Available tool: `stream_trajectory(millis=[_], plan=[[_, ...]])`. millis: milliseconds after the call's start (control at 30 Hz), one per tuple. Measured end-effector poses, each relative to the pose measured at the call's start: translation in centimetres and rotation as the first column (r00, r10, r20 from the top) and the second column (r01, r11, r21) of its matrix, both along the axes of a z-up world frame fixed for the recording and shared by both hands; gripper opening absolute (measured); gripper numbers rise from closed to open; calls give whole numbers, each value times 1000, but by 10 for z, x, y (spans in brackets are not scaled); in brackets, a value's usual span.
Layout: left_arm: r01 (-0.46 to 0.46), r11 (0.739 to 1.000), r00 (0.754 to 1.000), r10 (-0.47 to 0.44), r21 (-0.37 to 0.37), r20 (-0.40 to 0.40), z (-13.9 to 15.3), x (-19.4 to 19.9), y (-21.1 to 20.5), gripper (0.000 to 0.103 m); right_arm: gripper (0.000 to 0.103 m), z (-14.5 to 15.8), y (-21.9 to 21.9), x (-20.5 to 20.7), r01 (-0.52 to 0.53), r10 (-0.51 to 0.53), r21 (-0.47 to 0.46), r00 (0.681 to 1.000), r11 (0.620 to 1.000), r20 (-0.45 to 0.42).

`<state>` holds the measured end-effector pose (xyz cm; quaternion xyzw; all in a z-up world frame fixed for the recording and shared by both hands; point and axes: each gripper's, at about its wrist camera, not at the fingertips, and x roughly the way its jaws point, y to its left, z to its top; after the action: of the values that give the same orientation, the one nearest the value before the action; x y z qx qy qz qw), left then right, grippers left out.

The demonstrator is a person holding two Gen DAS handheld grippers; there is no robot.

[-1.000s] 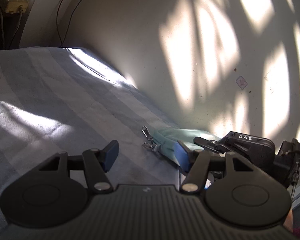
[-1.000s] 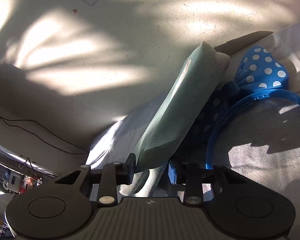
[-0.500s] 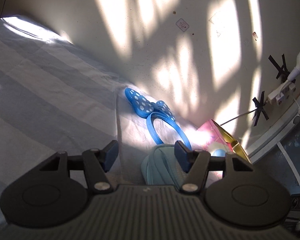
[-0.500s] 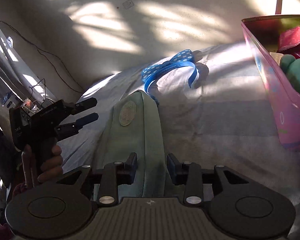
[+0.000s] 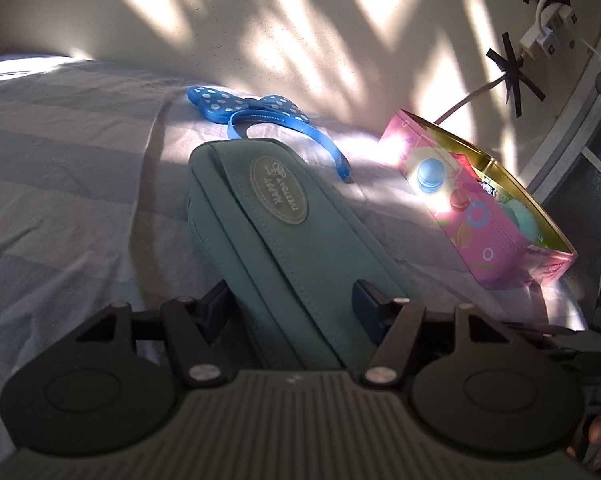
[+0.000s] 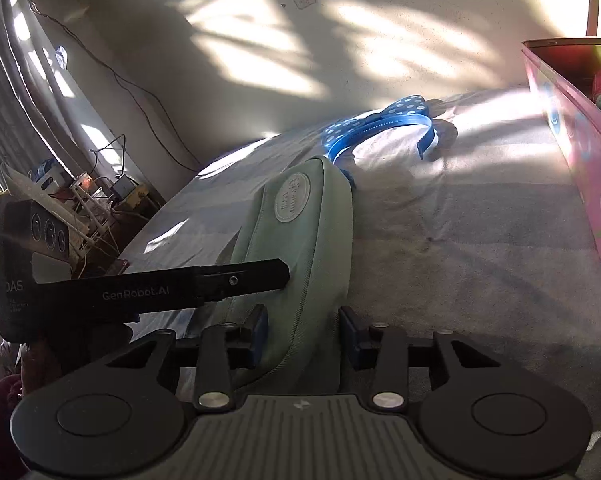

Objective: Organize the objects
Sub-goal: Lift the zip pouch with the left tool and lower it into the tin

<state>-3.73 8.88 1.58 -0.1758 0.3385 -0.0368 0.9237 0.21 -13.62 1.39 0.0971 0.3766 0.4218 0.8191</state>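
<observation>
both grippers are on the same thing here: a green zip pouch (image 5: 284, 236) with an oval "happy tuesday" patch, lying lengthwise on the striped bed sheet (image 5: 60, 168). from the left wrist view, the left gripper (image 5: 296, 308) has its blue pads either side of the near end of the pouch, and the pouch fills the gap between them. whether the pads are actually pressing into the fabric, i cannot tell. over on the right wrist view, the right gripper (image 6: 302, 332) straddles the near end of the pouch (image 6: 300, 240) too, its left pad touching the fabric, its right pad just beside it, so again a firm grasp or a loose one cannot be told from here. the left gripper shows in this view as a black bar (image 6: 188, 286) reaching in from the left (the lettering on it reads "genrobot.ai"), its tip against the side of the pouch.

beyond the far end of the pouch lies a blue polka-dot bow headband (image 5: 260, 116), close to the wall (image 5: 300, 20). to the right stands an open pink tin box (image 5: 484, 216) printed with macarons, with soft items inside, well apart from the pouch. the same box edge (image 6: 572, 128) shows at the right of the right wrist view.
</observation>
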Motion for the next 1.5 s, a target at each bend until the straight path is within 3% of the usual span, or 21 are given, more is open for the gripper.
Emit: stream_trajectory(millis=[100,233,300,467,567,800,867,967,1033,1100,1167,1333,1500], plan=[[4,999,1000,-4,-50,5,12,4,3,47,27,10,-3,-7,-20,20,-1,997,1000,75],[54,998,986,-55,11,155,64,7,-21,47,26,39,-22,-11,23,-34,56,979,998,203],[97,994,970,-105,46,221,91,19,-47,47,26,56,-41,-8,74,-96,91,958,993,269],[245,964,922,-266,107,282,126,65,-128,47,26,79,-112,11,235,-273,147,891,961,364],[322,940,898,-342,114,277,126,97,-185,47,26,81,-157,30,326,-358,148,864,934,355],[432,901,888,-431,31,159,98,179,-280,47,26,63,-261,92,499,-516,131,835,856,189],[434,900,890,-437,51,132,86,203,-301,48,29,57,-276,110,557,-572,132,804,820,161],[393,911,910,-405,120,92,68,222,-314,52,38,44,-282,142,653,-657,91,731,752,184],[387,911,914,-399,140,72,62,220,-315,52,39,35,-281,155,697,-693,65,689,714,214],[405,898,902,-423,170,86,62,209,-310,53,42,27,-287,155,716,-718,100,664,691,208],[406,882,892,-439,238,110,65,196,-309,54,42,25,-290,152,711,-716,114,664,694,214],[409,872,876,-458,270,153,73,170,-303,54,42,38,-287,129,701,-714,156,654,696,251],[388,852,868,-466,350,173,80,133,-300,54,42,44,-271,95,694,-716,187,646,695,265]])
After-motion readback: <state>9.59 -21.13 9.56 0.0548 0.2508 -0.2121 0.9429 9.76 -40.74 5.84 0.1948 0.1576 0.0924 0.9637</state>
